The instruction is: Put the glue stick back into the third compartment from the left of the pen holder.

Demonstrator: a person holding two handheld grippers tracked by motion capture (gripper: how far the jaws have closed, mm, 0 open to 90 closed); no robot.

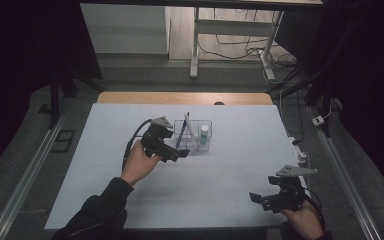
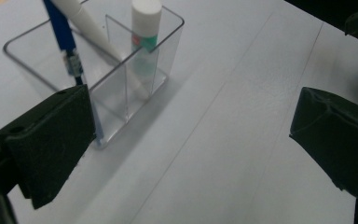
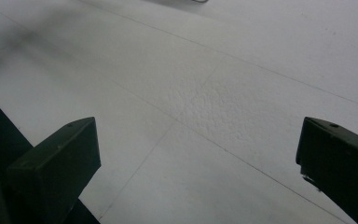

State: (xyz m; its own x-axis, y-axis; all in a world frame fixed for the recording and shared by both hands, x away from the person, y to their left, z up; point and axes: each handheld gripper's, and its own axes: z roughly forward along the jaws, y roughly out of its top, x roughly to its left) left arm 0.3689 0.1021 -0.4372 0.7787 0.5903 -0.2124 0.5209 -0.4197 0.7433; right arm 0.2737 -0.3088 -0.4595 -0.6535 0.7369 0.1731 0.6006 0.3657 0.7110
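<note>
My right tongs idle near me, released, left tongs w/ jaws wide, nothing between, just beside the clear organizer mid-tabletop, where blue pen, white pen & glue stick already stand, so prob. nearly done.

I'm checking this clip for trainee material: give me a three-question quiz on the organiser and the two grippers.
1. True or false: the glue stick stands in the same compartment of the clear organiser as the blue pen.
2. Which gripper is nearer the organiser? A) left gripper B) right gripper
3. Fill in: both grippers' jaws stand ___, with nothing between them.

Key: 1. False; a clear divider stands between them, and the blue pen leans in the compartment with the white pen. 2. A; it is beside the organiser, while the right one hovers over the white table near the front right corner. 3. Open.
</note>
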